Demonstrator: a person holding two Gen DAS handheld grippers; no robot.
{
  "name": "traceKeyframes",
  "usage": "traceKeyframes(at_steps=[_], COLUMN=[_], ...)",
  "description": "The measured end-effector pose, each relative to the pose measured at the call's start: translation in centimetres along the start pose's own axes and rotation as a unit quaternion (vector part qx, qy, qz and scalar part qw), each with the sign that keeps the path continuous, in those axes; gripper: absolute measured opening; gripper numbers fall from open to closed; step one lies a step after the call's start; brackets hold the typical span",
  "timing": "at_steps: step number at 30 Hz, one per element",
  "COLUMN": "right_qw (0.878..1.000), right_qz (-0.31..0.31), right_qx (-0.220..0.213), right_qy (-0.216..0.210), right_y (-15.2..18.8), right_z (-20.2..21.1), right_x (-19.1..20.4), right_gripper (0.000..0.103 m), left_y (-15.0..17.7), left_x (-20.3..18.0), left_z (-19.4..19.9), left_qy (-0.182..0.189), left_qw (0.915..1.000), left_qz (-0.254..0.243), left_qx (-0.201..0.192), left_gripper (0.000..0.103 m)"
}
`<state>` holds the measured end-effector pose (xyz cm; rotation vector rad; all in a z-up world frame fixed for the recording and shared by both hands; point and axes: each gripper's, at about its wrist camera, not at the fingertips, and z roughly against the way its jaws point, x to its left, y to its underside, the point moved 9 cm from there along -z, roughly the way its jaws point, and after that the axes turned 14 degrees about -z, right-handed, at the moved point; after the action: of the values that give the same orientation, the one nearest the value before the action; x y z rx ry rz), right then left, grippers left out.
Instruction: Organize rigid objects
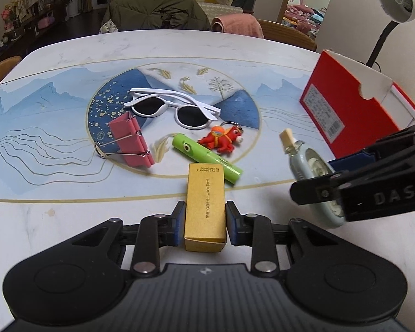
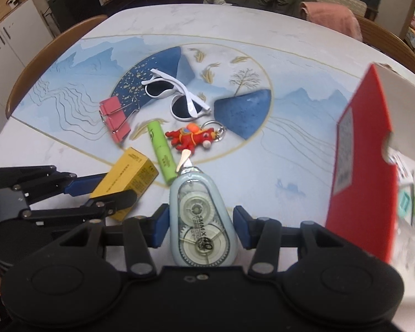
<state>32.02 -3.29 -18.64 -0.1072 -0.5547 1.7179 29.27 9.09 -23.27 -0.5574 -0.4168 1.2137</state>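
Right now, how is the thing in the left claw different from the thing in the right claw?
The left claw holds a yellow cardboard box, boxy and solid-coloured. The right claw holds a pale blue correction tape, rounded and see-through, with wheels showing inside. Both sit between blue pads.

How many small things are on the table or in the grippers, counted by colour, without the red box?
White plastic sunglasses: 1
Pink metal binder clip: 1
Green cylindrical tube: 1
Red toy keychain: 1
Yellow cardboard box: 1
Pale blue correction tape dispenser: 1
Total: 6
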Motion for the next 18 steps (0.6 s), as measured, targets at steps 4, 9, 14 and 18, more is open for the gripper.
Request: traceKeyframes(at_steps=[4, 9, 14, 18], right_qw=[1.000, 1.000, 0.999, 0.998], right_qz=[-0.015, -0.023, -0.031, -0.039], right_qx=[-0.006, -0.016, -0.041, -0.056], right_qy=[-0.003, -0.006, -0.012, -0.015], right_y=[0.5, 0.6, -0.1, -0.9], right_z=[2.0, 4.5, 7.3, 9.1], right_x=[-0.9, -1.8, -3.0, -4.4], right_gripper=[0.048, 0.048, 0.048, 0.048], left_y=[0.1, -0.8, -2.3, -3.6], left_x=[-0.8, -2.0, -3.1, -4.2], left_z=[0.7, 2.0, 3.6, 4.4], left_qy=[0.006, 0.013, 0.020, 0.024], left_qw=[1.0000, 0.9999, 0.9996, 0.9994], left_qz=[0.001, 0.004, 0.010, 0.009], left_qx=[0.000, -0.009, -0.019, -0.024], left_gripper=[0.029, 0.029, 0.029, 0.029])
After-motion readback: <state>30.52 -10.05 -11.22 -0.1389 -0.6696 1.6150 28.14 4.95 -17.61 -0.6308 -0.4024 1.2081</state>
